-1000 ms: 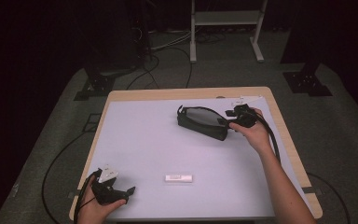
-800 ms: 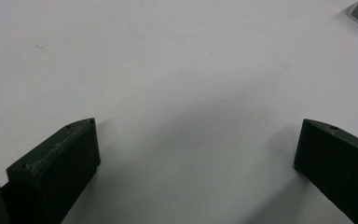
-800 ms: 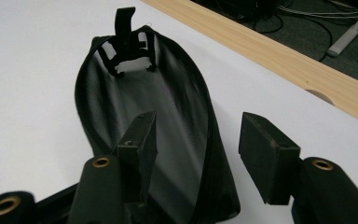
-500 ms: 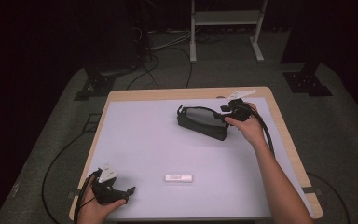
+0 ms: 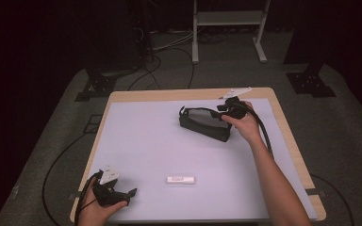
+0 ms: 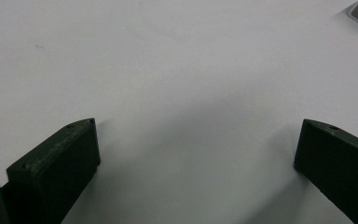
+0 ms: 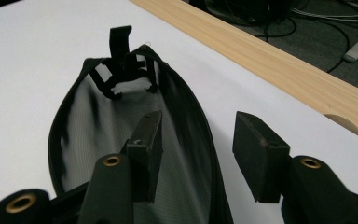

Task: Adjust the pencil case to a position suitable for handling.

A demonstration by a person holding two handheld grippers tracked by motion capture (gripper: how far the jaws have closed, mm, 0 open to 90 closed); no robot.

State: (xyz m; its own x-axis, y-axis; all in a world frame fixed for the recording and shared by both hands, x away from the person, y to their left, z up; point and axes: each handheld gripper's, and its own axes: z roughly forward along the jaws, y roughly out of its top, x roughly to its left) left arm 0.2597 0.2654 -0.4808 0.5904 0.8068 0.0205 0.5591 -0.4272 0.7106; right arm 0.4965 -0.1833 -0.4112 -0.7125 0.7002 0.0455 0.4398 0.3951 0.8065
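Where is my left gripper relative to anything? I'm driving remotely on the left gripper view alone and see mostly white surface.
Observer: The left gripper sits at the near left corner of the table; its jaws are open.
Operator: What's the grey corner at my upper right?
Observer: Probably the small white bar, which lies on the mat to the gripper's right, apart from it.
Operator: And the other hand?
Observer: The right gripper is open at the far right, one jaw inside the rim of an open black pouch, the other outside it.
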